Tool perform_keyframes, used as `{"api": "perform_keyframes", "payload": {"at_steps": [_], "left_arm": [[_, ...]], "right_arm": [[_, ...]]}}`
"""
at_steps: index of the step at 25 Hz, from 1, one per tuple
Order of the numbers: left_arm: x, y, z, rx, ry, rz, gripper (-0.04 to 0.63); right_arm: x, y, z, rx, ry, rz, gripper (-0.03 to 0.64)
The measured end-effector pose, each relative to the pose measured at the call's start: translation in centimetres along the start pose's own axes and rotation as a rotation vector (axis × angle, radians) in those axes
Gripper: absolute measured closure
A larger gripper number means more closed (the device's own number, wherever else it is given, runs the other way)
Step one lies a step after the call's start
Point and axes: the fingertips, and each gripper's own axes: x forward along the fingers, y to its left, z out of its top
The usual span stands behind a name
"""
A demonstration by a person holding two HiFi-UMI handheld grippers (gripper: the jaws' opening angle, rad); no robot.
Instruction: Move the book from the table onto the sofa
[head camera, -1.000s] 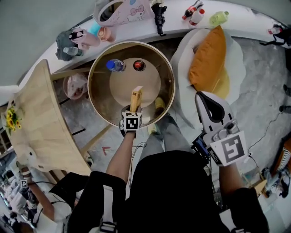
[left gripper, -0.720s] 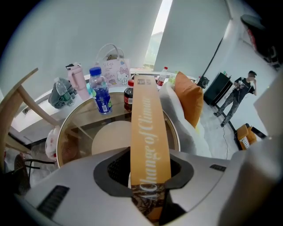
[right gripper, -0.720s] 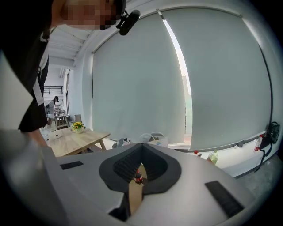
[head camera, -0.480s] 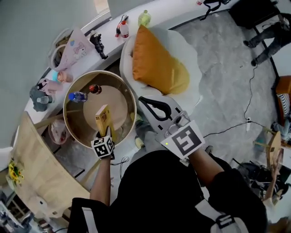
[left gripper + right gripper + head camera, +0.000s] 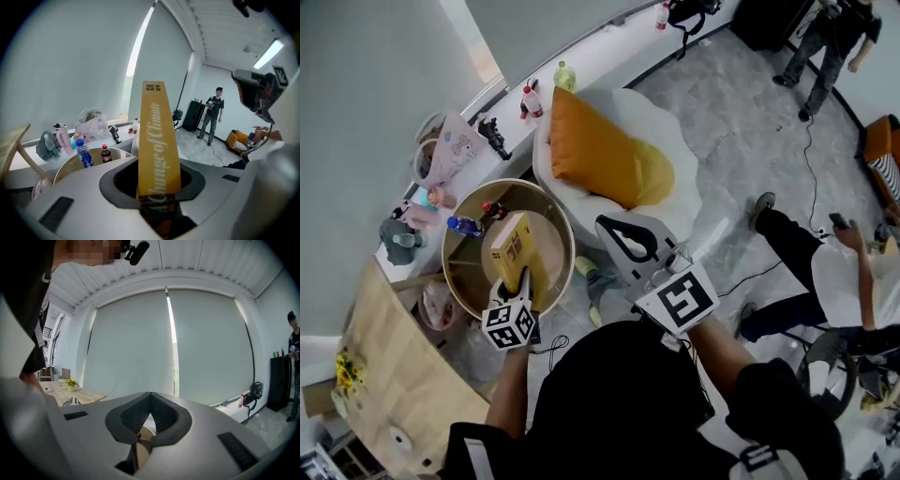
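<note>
The jaws of the left gripper clamp the lower end of a tall yellow book, which stands upright between them with its white-lettered spine facing the camera. The jaws of the right gripper are closed tip to tip with nothing between them, and point out toward a pale, curtained window wall.

In the head view the yellow book sits over the near side of a round wooden tabletop with a raised rim. Whether it touches the surface cannot be told. On the far side of that tabletop stand a clear water bottle with a blue cap and a dark cola bottle with a red cap, well apart from the book.

Just to the right of the tabletop is a white round sofa carrying a large orange cushion; the book is not on it. The right gripper hangs in front of the sofa's near edge. A person in dark clothes stands on the grey floor beyond.
</note>
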Motion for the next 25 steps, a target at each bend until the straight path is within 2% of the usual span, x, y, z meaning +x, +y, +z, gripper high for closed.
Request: {"api": "perform_keyframes", "payload": {"at_steps": [3,7,13,19,25], "left_arm": [[-2.0,-2.4,2.5,0.039,-0.058,-0.045,0.443],[-5.1,-5.8,3.0,0.073,-0.112,-0.111,0.443],[-6.4,-9.9,5.6,0.107,-0.192,-0.222,0.443],[-6.8,-13.0,7.0,0.128,-0.222,-0.287,0.443],[-4.5,-16.8,7.7,0.154,-0.195,-0.367,0.443]], "right_arm": [[-3.1,0.2,0.5,-0.01,-0.004,-0.045,0.607],[-8.0,1.4,-0.1,-0.013,0.005,-0.106,0.607],[-12.8,0.6,0.5,-0.056,0.016,-0.217,0.607],[-14.3,-0.6,0.6,-0.093,0.052,-0.264,0.607],[-16.8,-3.2,0.5,-0.085,0.052,-0.34,0.607]]}}
